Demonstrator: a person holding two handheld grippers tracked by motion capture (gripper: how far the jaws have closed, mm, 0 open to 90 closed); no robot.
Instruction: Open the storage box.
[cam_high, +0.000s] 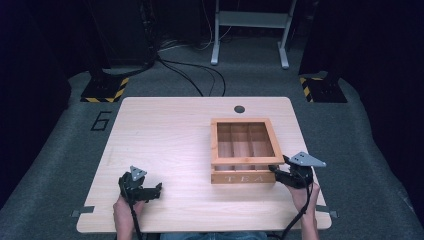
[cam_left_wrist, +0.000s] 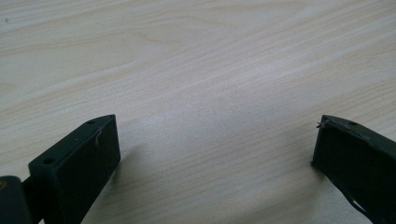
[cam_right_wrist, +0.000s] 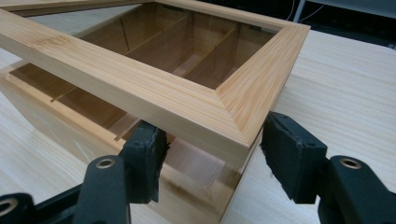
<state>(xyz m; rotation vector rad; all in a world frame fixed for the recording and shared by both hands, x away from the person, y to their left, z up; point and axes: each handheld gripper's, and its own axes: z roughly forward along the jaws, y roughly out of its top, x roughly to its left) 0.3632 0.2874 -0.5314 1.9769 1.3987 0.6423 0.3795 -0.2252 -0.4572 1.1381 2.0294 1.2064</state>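
A wooden tea box (cam_high: 243, 177) marked TEA stands right of the table's middle. Its glass-paned lid (cam_high: 242, 122) has its front edge raised a little off the box. My right gripper (cam_high: 278, 172) is at the lid's front right corner (cam_right_wrist: 233, 116). That corner sits between its jaws: the left finger (cam_right_wrist: 145, 158) is tucked into the gap under the lid's front rail, and the right finger (cam_right_wrist: 289, 154) stands just outside the side rail, not clearly pressing. Dividers show through the glass. My left gripper (cam_high: 156, 190) lies near the table's front left, open over bare wood (cam_left_wrist: 210, 93).
The light wooden table (cam_high: 165, 135) has a round cable hole (cam_high: 239, 109) at its far edge. Beyond it are floor cables, a white frame's legs (cam_high: 250, 30) and dark stands with yellow-black striped bases (cam_high: 102, 90).
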